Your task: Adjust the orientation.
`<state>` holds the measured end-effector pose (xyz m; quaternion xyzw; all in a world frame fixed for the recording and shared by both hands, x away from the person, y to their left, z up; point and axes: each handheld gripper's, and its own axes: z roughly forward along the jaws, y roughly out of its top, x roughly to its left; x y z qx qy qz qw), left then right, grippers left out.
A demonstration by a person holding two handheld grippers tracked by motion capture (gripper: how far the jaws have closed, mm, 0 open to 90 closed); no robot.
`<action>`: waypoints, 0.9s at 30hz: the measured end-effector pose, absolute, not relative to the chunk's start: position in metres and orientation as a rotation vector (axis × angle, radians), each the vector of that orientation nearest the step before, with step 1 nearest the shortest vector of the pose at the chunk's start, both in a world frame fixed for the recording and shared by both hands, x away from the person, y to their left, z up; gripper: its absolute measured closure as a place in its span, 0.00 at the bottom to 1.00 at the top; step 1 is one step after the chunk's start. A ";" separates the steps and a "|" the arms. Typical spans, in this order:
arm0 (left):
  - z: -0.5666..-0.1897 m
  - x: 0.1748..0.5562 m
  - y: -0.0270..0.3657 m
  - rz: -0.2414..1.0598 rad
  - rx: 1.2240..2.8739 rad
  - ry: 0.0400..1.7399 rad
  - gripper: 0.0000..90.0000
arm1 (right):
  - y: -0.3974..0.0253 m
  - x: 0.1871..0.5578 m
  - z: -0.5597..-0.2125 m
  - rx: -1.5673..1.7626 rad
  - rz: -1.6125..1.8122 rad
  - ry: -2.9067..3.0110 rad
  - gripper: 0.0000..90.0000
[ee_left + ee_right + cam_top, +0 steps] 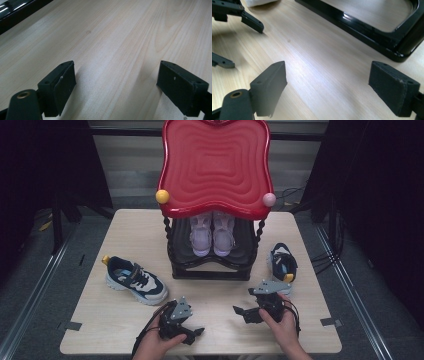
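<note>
Navy-and-white sneaker (135, 280) with yellow heel lies sideways on table (215, 335).

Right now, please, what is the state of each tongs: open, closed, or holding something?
Left tongs: open, holding nothing, above the bare pale wooden table.
Right tongs: open, holding nothing, near the glossy black rack base.

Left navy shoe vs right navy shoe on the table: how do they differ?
The left shoe lies side-on to the high view, left of the rack, its strap and white sole showing. The right shoe sits right of the rack, seen end-on and foreshortened, close to the right gripper. Both are navy with white and yellow, resting on the table.
</note>
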<state>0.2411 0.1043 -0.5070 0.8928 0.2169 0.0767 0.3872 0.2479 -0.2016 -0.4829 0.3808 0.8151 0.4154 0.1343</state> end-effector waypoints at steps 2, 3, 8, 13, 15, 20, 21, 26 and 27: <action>-0.507 0.241 0.104 0.195 2.272 0.552 0.16 | -0.204 0.247 -0.487 1.113 1.199 2.374 0.16; -0.507 0.241 0.104 0.195 2.272 0.552 0.16 | -0.205 0.248 -0.489 1.119 1.200 2.377 0.16; -0.507 0.241 0.104 0.195 2.271 0.553 0.16 | -0.208 0.248 -0.495 1.138 1.206 2.386 0.16; -0.507 0.241 0.104 0.195 2.271 0.552 0.16 | -0.208 0.247 -0.502 1.135 1.203 2.424 0.16; -0.507 0.241 0.104 0.195 2.272 0.552 0.16 | -0.208 0.247 -0.505 1.104 1.187 2.450 0.16; -0.507 0.241 0.104 0.195 2.272 0.552 0.16 | -0.207 0.247 -0.508 1.076 1.152 2.476 0.16; -0.507 0.241 0.104 0.195 2.272 0.552 0.16 | -0.207 0.246 -0.508 1.073 1.152 2.472 0.16; -0.507 0.241 0.104 0.193 2.276 0.550 0.16 | -0.206 0.245 -0.510 0.998 1.124 2.487 0.15; -0.507 0.241 0.104 0.187 2.271 0.549 0.16 | -0.206 0.245 -0.510 0.982 1.115 2.491 0.15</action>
